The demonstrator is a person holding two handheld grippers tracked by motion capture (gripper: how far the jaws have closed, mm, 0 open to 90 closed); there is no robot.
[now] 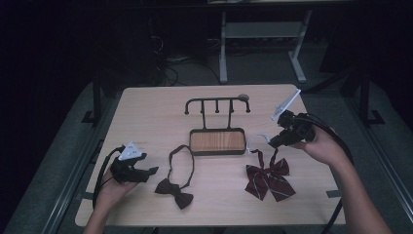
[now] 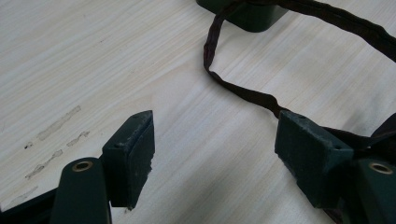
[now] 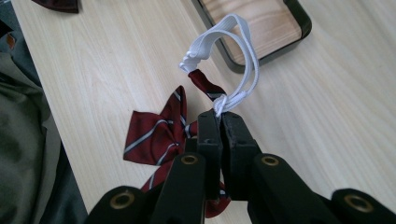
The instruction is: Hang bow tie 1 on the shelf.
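Observation:
A red striped bow tie (image 1: 269, 179) lies at the table's right front, its white elastic band (image 1: 256, 141) lifted toward the left. My right gripper (image 1: 272, 142) is shut on that band; in the right gripper view the jaws (image 3: 220, 116) pinch the white elastic band (image 3: 247, 51) where it joins the tie (image 3: 156, 135), which trails below. A dark bow tie (image 1: 175, 191) with a looped strap lies at centre front. My left gripper (image 1: 151, 171) rests open just left of it. In the left gripper view its jaws (image 2: 215, 126) stand apart over bare wood, with the strap (image 2: 243, 93) beside the right finger.
A black hook stand (image 1: 217, 103) rises from a wooden tray base (image 1: 217, 141) at the table's middle; the base (image 3: 261, 28) lies just beyond the lifted elastic. Floor and desk legs lie beyond the far edge. The person's clothing (image 3: 23, 140) borders the near edge.

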